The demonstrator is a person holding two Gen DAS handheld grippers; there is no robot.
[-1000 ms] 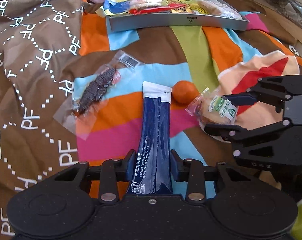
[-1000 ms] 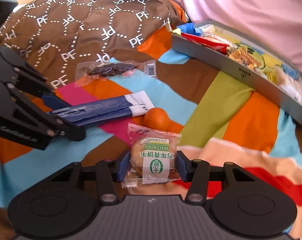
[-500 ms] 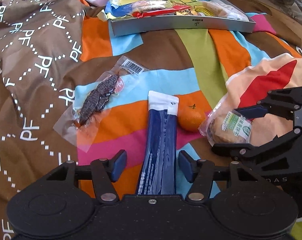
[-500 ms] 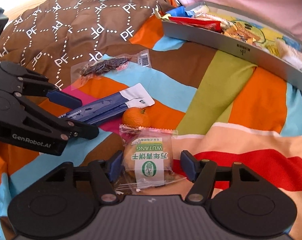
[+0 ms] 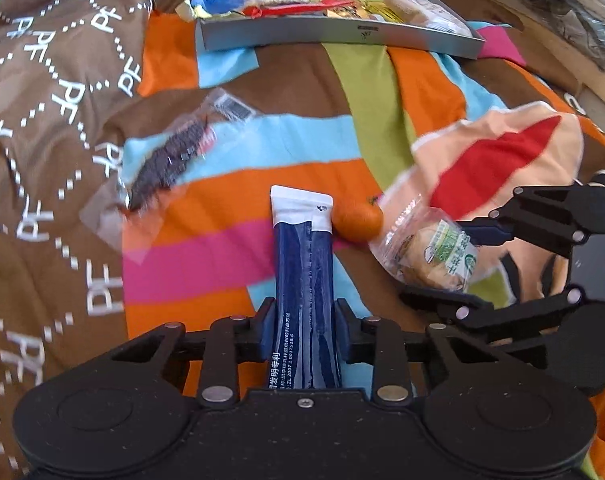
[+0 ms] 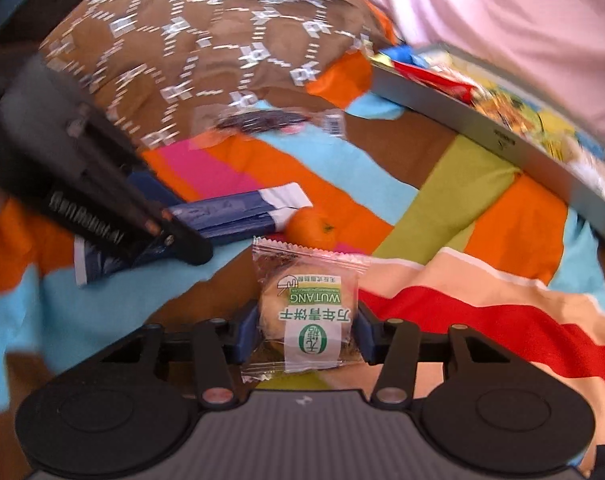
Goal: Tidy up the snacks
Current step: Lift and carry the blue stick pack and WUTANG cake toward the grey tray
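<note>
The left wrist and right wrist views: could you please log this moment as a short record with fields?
surface: striped blanket
left hand-held gripper: shut on blue sachet
right hand-held gripper: shut on wrapped biscuit
loose items: small orange beside the sachet's white end; clear packet of dark snack
destination: grey tray, already holding several wrappers
</note>
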